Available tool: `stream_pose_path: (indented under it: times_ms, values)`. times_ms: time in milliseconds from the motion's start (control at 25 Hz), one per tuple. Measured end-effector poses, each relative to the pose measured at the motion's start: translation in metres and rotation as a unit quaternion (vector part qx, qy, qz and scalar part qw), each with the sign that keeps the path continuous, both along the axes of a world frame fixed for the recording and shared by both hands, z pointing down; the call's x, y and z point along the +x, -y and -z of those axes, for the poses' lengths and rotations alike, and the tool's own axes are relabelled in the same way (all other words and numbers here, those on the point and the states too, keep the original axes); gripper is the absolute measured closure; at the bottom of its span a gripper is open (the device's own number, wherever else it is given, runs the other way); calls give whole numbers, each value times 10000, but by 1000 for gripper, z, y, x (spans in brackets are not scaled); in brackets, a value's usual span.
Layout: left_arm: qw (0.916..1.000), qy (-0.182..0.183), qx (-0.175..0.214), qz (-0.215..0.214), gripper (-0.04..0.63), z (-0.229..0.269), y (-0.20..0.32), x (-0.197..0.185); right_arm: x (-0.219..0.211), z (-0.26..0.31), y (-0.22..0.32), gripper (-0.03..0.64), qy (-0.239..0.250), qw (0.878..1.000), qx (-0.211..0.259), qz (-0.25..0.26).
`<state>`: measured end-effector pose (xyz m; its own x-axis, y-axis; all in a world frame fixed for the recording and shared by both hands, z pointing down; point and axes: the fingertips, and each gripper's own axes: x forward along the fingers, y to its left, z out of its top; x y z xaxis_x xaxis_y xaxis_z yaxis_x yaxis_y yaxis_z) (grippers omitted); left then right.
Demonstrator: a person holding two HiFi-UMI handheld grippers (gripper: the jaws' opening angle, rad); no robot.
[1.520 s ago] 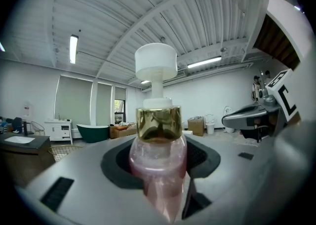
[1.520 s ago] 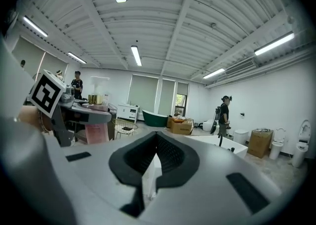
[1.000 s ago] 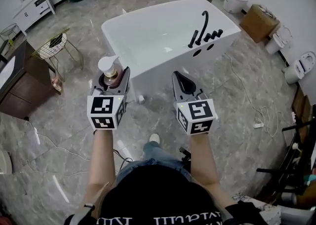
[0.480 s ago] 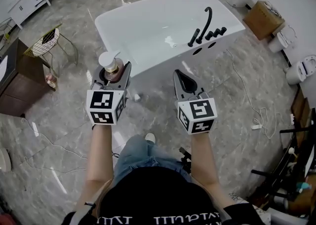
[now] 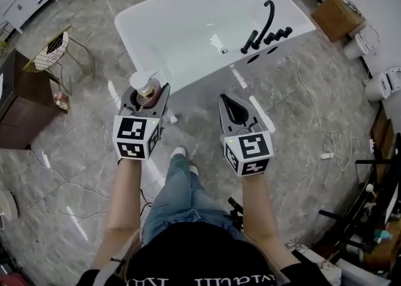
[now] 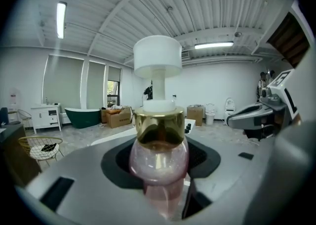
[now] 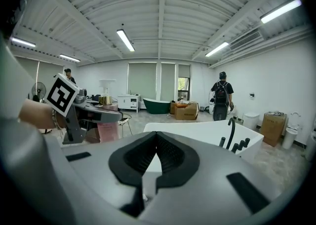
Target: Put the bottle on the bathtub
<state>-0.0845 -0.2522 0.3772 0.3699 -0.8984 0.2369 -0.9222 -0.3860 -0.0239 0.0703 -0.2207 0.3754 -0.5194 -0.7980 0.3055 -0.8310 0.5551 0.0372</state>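
- bottle (image 5: 143,81): pump type, with a white pump head, gold collar and clear pink body (image 6: 158,156).
- Pose: upright, clamped at the neck and shoulder between the jaws of the left gripper (image 5: 148,93).
- Position: held in the air over the floor, near the tub's near wall at its left end, not on the rim.
- bathtub (image 5: 182,34): white, freestanding, standing on the grey marble floor.
- Its black faucet set (image 5: 266,24) sits on the right-end rim.

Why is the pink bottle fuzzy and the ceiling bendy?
Left gripper view: the bottle sits very close to the lens, so its lower part blurs. Both gripper views: wide-angle lenses bend the ceiling, darken the corners. Head view: glare streaks the floor.
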Motion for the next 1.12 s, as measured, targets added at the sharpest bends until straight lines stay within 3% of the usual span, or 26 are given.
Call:
stream_pose_path:
  times_ms: [520, 1120]
  values:
    - [9973, 226, -443, -540, 385, -55, 83, 5, -13, -48, 63, 601, -257, 9993, -284, -52]
    - [9851, 431, -1247, -1104, 385, -145, 157, 37, -14, -99, 121, 601, -293, 9968, -710, -200]
